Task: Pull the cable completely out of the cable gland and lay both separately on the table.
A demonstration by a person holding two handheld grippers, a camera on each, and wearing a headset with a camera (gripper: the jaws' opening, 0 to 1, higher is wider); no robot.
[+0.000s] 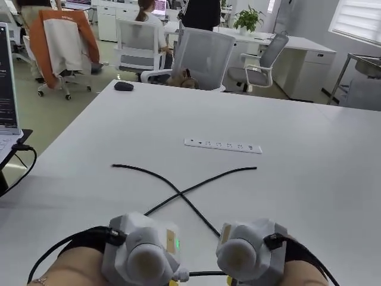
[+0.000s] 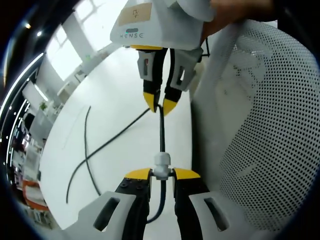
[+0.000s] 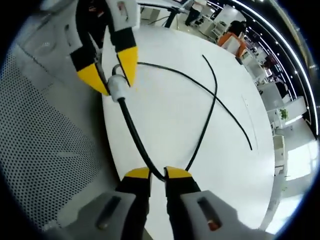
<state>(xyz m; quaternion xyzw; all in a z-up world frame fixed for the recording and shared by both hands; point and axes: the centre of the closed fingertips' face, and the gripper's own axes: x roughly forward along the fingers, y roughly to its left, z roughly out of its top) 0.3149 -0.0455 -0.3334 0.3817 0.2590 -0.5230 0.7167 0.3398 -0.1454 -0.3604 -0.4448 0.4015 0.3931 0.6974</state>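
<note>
Though thin, smooth black cable, white gland

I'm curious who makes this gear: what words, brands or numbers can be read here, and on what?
"HENSE" (as best it reads): white plastic housing of the right tongs.
Tan square sticker beside it: mark too blurred.
Long white power strip: markings too small.
Laptop screen: text too small.
</note>
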